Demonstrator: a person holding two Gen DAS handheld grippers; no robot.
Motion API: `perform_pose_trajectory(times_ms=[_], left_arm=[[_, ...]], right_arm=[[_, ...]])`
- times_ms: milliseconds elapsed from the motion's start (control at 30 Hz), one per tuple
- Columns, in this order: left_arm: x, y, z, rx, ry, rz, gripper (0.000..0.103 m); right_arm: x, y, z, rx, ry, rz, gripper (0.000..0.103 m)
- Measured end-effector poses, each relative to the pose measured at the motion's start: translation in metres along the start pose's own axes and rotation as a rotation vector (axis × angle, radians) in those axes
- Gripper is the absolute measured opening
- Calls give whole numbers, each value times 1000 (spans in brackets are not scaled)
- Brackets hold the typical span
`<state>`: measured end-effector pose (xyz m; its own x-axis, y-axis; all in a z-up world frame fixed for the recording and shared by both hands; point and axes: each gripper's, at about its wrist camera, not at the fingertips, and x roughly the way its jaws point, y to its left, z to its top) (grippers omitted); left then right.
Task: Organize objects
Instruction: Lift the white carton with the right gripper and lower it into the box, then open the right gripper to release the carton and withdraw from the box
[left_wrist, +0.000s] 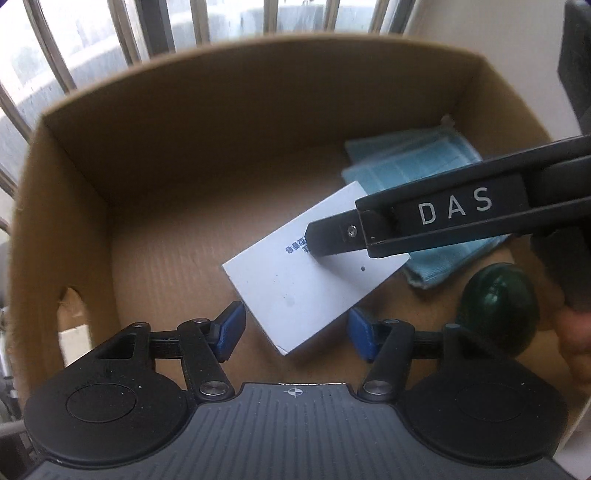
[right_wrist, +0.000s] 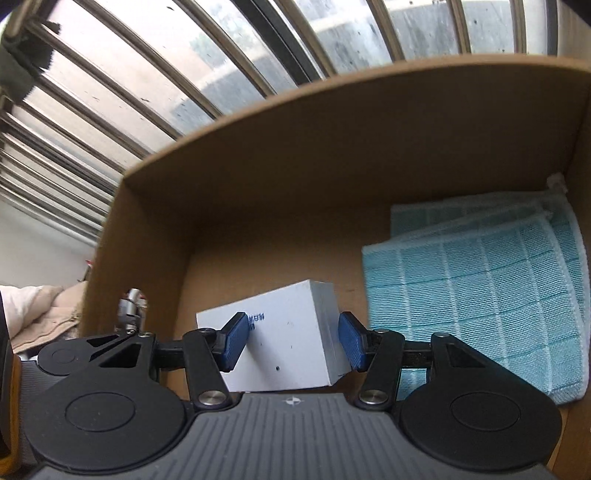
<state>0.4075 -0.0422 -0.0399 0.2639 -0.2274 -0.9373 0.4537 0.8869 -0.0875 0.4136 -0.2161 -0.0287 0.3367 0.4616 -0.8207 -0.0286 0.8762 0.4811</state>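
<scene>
A white box (left_wrist: 295, 288) with blue print lies low inside a brown cardboard carton (left_wrist: 221, 129), overlapping a folded light blue cloth (left_wrist: 413, 162). My right gripper (right_wrist: 293, 341) straddles the white box (right_wrist: 291, 343) and is shut on it: the right pad meets the box's side and the left pad sits over its printed face. In the left wrist view one of its black fingers (left_wrist: 325, 240) reaches in from the right onto the box top. My left gripper (left_wrist: 295, 332) hangs open just above the box's near corner, pads clear of it.
The carton (right_wrist: 332, 147) has tall walls on all sides, and the cloth (right_wrist: 480, 277) fills its right half. A dark green rounded object (left_wrist: 498, 306) sits at the near right beside a hand (left_wrist: 572, 343). Window bars (right_wrist: 110, 110) stand behind the carton.
</scene>
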Motion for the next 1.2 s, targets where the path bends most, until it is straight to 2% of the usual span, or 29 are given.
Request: perform_pose_trajectory(times_ms=[67, 167, 233, 333, 400, 533, 633, 733, 767, 867, 967, 1100, 1200], left_arm=[[3, 1, 0, -9, 25, 2, 58], [0, 2, -3, 0, 22, 8, 59], [-8, 2, -7, 2, 4, 5, 63], [-25, 2, -16, -5, -34, -1, 65], [-41, 2, -25, -3, -76, 5, 66], [-75, -4, -51, -6, -167, -5, 69], [-103, -9, -78, -9, -252, -16, 71], [-126, -21, -103, -23, -331, -56, 72], [-133, -23, -118, -24, -356, -72, 72], [-155, -29, -151, -16, -461, -92, 78], [-159, -36, -169, -24, -534, -107, 79], [-159, -36, -198, -91, -613, -164, 87], [-146, -41, -221, -115, -636, -149, 89]], right_arm=[[5, -1, 0, 3, 17, -10, 58], [10, -2, -1, 8, 32, -20, 58], [7, -3, -3, 14, 29, -16, 59], [-3, -1, -5, 17, 13, -2, 65], [-15, 1, -11, 18, -3, 3, 73], [-53, 12, -32, -28, -74, 45, 73], [-92, 20, -56, -56, -176, 92, 73], [-137, 23, -88, -105, -288, 156, 73], [-149, 24, -90, -119, -319, 177, 73], [-182, 23, -115, -160, -397, 227, 74], [-199, 24, -141, -191, -430, 245, 74], [-200, 23, -171, -208, -425, 258, 74], [-194, 28, -187, -230, -407, 247, 74]])
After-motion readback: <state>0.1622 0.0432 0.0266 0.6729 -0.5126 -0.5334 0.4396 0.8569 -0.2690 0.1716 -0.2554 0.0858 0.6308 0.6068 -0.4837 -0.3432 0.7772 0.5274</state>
